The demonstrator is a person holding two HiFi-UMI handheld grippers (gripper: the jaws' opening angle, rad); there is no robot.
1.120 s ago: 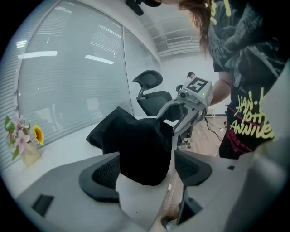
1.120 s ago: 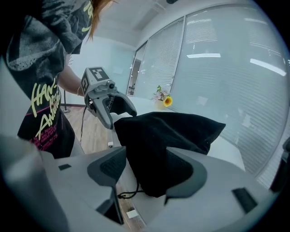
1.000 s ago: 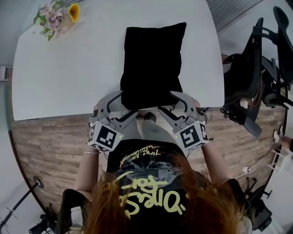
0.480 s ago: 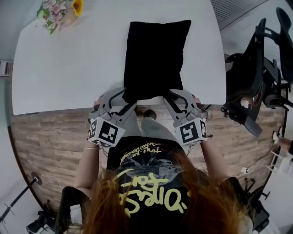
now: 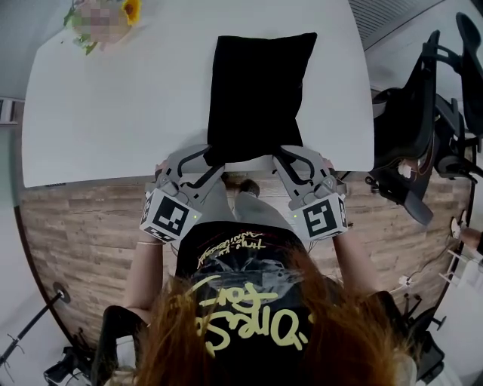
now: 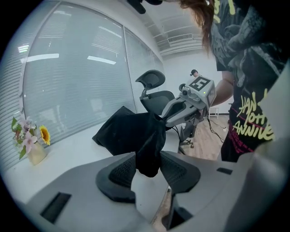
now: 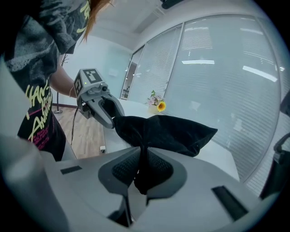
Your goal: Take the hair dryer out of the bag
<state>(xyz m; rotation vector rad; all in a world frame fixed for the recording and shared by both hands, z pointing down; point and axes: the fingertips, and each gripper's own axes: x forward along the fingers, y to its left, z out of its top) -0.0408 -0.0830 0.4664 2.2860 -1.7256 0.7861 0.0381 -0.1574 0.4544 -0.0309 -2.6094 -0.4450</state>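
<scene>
A black cloth bag (image 5: pixel 256 90) lies flat on the white table (image 5: pixel 113 113), its near edge at the table's front edge. No hair dryer shows; the bag hides what is inside. My left gripper (image 5: pixel 211 162) is at the bag's near left corner, its jaws closing with a bunched fold of the bag (image 6: pixel 127 131) pressed between the pads (image 6: pixel 123 171). My right gripper (image 5: pixel 281 157) is at the near right corner, its jaws closing tight on a thin fold of the bag (image 7: pixel 172 131). Both corners are lifted slightly off the table.
A small vase of flowers (image 5: pixel 102 19) stands at the table's far left corner. A black office chair (image 5: pixel 423 128) stands to the right of the table. Wooden floor (image 5: pixel 83 234) lies below the table's front edge, where the person stands.
Both grippers' jaws have narrowed from wide apart onto the bag's near corners. The bag's near edge is now gathered between them. The hands have hardly moved.
</scene>
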